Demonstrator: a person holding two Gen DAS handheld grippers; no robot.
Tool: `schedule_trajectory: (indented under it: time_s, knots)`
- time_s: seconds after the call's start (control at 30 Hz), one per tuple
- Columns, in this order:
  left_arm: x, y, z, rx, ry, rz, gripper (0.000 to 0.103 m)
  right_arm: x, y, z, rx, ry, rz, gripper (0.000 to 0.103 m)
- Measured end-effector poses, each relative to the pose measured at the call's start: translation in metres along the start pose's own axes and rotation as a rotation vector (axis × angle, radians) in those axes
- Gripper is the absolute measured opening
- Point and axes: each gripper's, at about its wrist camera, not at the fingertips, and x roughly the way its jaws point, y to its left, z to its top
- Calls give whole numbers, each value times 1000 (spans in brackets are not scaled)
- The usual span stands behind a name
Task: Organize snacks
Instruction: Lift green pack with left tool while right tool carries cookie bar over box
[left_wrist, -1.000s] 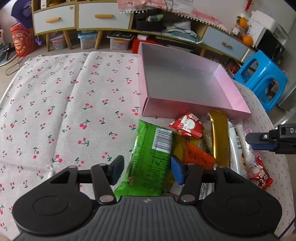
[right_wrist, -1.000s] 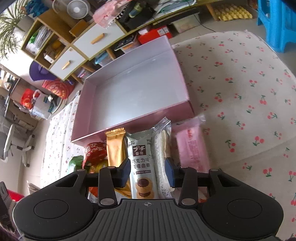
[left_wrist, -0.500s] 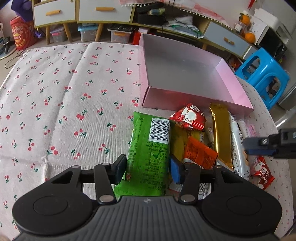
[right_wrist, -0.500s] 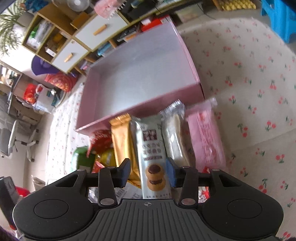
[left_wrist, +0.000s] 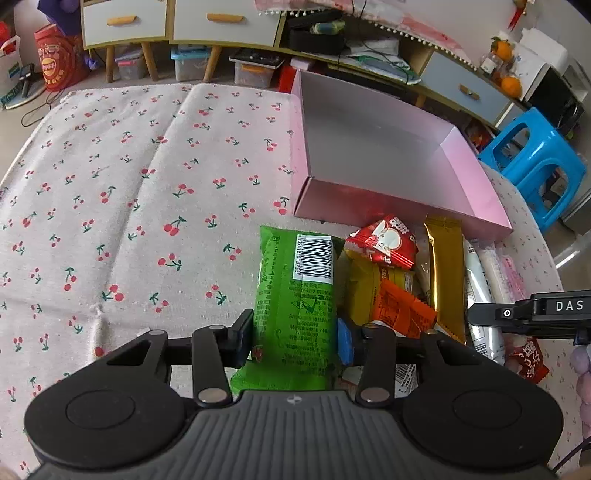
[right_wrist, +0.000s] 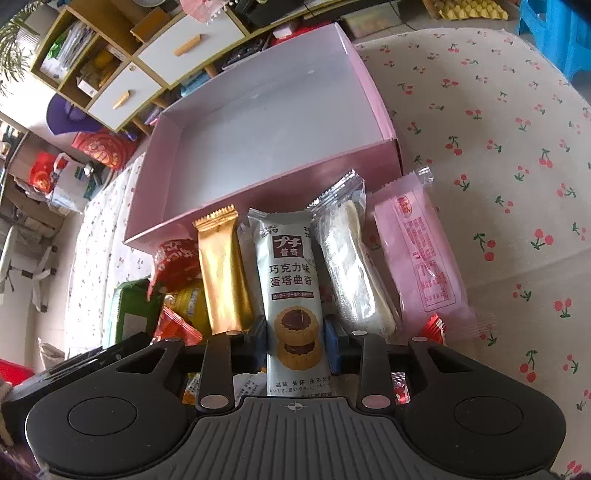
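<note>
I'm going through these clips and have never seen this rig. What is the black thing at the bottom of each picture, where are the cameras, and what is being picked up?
No robot: a person holds two handheld grippers, each with a camera looking along its fingers. The left gripper straddles a green snack pack; the right gripper straddles a cookie pack. Both have just been closing, and the pads look pressed against the wrappers. More snacks lie on the cherry-print cloth before an empty pink box.
</note>
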Motion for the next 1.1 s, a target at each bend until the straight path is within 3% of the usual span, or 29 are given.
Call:
schedule_trajectory:
  time_s: [0.5,0.87,1.1]
  knots:
    - [-16,-6,19,-31,-70,-2,41,-37,5,17,31,-85,106,31]
    - [21,-42,77,61,-176,-48,41,-34,0,81,35,-223,94,31]
    - [52,-48,85,121,-268,-73,41,-6,-15,105,10,-327,116,31]
